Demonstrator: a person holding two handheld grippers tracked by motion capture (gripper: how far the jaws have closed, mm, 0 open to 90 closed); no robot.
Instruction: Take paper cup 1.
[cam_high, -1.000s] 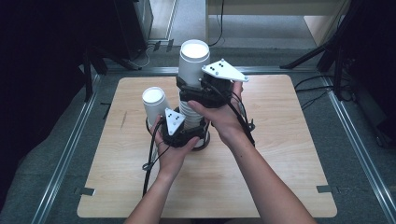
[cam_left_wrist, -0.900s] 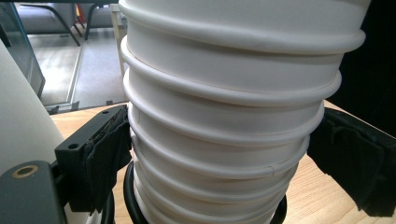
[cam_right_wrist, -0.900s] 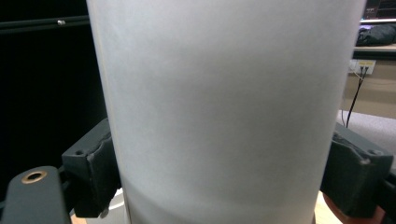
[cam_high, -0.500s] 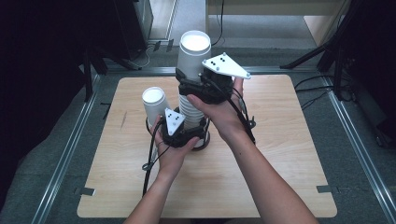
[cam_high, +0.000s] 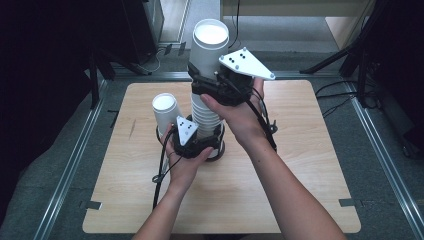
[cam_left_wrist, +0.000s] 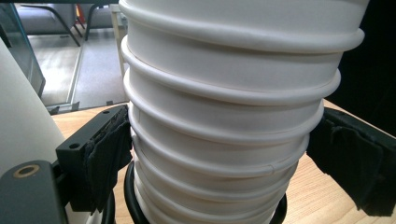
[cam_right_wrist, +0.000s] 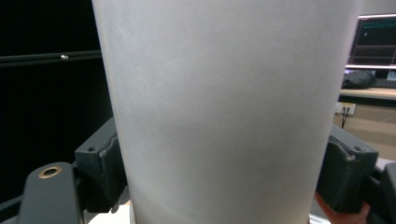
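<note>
Right hand-held gripper (cam_high: 212, 87) has just been closing, pads now clamped on the top white paper cup (cam_high: 210, 47). Below it, left hand-held gripper (cam_high: 202, 137) clasps the ribbed stack of white paper cups (cam_left_wrist: 224, 121) low down, near the wooden tabletop (cam_high: 300, 150).

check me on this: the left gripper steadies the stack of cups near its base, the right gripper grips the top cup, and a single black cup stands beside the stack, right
Not quite: the single cup beside the stack of cups is white, not black, as the high view shows. The rest holds: the left gripper is at the stack's base and the right gripper grips the top cup.

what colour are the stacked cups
White; the stack of cups shows its ridged rims best in the left gripper view.
</note>
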